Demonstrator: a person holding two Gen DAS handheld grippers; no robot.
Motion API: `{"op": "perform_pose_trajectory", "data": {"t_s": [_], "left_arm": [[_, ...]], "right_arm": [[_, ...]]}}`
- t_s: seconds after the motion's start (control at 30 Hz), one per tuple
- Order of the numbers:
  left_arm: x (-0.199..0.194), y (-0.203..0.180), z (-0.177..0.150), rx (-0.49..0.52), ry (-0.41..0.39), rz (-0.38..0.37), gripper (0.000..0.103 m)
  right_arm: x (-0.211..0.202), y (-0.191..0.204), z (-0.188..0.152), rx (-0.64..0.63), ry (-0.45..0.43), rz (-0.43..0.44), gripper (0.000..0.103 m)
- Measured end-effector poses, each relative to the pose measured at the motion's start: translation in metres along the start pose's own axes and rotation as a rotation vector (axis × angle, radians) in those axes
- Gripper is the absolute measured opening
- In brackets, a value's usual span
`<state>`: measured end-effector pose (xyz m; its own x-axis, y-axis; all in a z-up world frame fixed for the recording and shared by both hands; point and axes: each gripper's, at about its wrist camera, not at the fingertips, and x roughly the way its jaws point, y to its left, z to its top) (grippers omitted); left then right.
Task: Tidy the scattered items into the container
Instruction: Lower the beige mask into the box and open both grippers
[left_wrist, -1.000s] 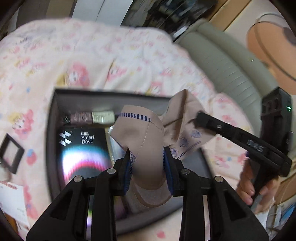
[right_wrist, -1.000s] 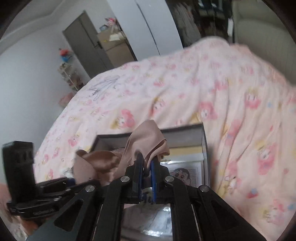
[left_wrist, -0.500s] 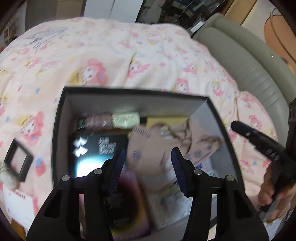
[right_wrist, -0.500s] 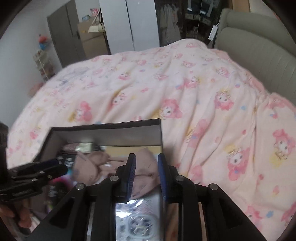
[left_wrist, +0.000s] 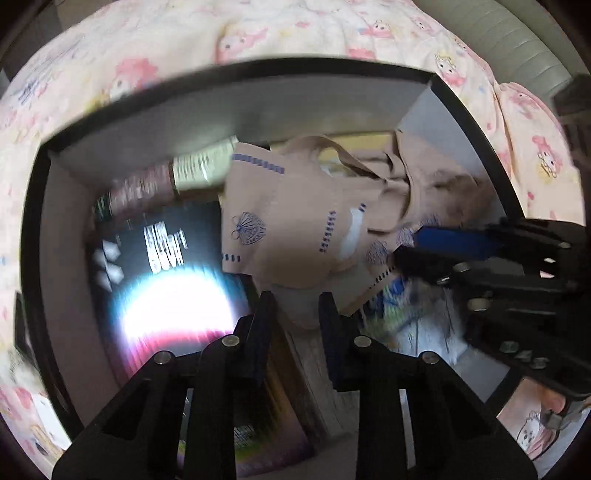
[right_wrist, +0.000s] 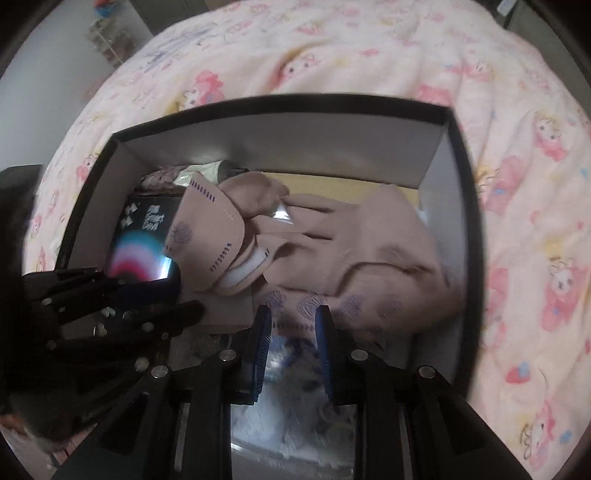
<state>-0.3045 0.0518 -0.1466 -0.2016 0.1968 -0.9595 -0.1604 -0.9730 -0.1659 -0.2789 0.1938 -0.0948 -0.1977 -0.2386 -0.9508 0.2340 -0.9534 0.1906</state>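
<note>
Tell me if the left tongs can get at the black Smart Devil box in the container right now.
Probably yes. The black box lies flat with most of its top bare, just beside the left tongs, whose jaws are closing on nothing. The beige garment covers only its near edge, but flat, it offers little to pinch.

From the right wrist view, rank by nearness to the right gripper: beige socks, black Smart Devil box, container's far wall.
Measured from the right gripper:
1. Beige socks, just ahead.
2. Black Smart Devil box, ahead, left.
3. Container's far wall, at the back.
</note>
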Motion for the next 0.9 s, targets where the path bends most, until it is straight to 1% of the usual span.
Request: {"op": "perform_pose_trajectory", "data": {"t_s": [0.03,0.07,0.1,0.13,0.2,0.23,0.3,0.4,0.47,0.5,0.57,0.63,0.67,0.7,0.73,0.8,0.83,0.9], "left_arm": [[0.001,0.002,0.005,-0.016,0.025,-0.013,0.024],[0.002,0.003,0.009,-0.030,0.040,-0.032,0.027],[0.003,0.004,0.014,-0.030,0.045,-0.035,0.028],[0.005,0.005,0.019,-0.021,0.046,-0.023,0.028],[0.010,0.010,0.028,-0.040,0.041,-0.026,0.028],[0.012,0.014,0.033,-0.063,0.029,-0.042,0.028],[0.010,0.022,0.042,-0.105,-0.026,-0.050,0.028],[-0.004,0.027,0.041,-0.155,-0.096,-0.064,0.028],[-0.018,0.028,0.033,-0.171,-0.146,-0.078,0.028],[-0.024,0.028,0.029,-0.176,-0.166,-0.076,0.028],[-0.033,0.029,0.022,-0.181,-0.187,-0.082,0.028],[-0.032,0.027,0.020,-0.169,-0.154,-0.121,0.028],[-0.028,0.027,0.017,-0.160,-0.122,-0.141,0.028],[-0.023,0.027,0.013,-0.148,-0.089,-0.153,0.028],[-0.019,0.024,0.014,-0.143,-0.069,-0.153,0.028],[-0.010,0.021,0.017,-0.132,-0.042,-0.125,0.028],[-0.014,0.024,0.012,-0.129,-0.051,-0.120,0.028],[-0.016,0.023,0.015,-0.138,-0.062,-0.132,0.028]], "right_arm": [[0.004,0.000,0.005,-0.004,0.020,-0.007,0.021],[0.007,0.003,0.009,-0.021,0.029,-0.015,0.021],[0.007,0.003,0.016,-0.038,0.031,-0.025,0.021],[0.007,0.001,0.022,-0.039,0.027,-0.028,0.021],[0.006,-0.008,0.034,-0.003,0.006,-0.016,0.021],[0.005,-0.014,0.039,0.024,-0.011,-0.005,0.021],[-0.001,-0.023,0.044,0.069,-0.075,0.028,0.021],[-0.016,-0.023,0.041,0.045,-0.170,0.035,0.021],[-0.024,-0.022,0.038,0.033,-0.187,0.036,0.021],[-0.027,-0.023,0.036,0.037,-0.181,0.042,0.022],[-0.025,-0.027,0.030,0.056,-0.130,0.051,0.025],[-0.015,-0.026,0.024,0.055,-0.038,0.076,0.025],[-0.011,-0.023,0.022,0.040,-0.010,0.093,0.025],[-0.010,-0.019,0.020,0.024,0.003,0.089,0.025],[-0.008,-0.016,0.017,0.007,0.010,0.063,0.025],[-0.006,-0.013,0.014,-0.019,0.001,0.016,0.025],[-0.006,-0.014,0.016,-0.016,-0.006,0.012,0.025],[-0.006,-0.019,0.019,0.009,-0.014,0.017,0.025]]}}
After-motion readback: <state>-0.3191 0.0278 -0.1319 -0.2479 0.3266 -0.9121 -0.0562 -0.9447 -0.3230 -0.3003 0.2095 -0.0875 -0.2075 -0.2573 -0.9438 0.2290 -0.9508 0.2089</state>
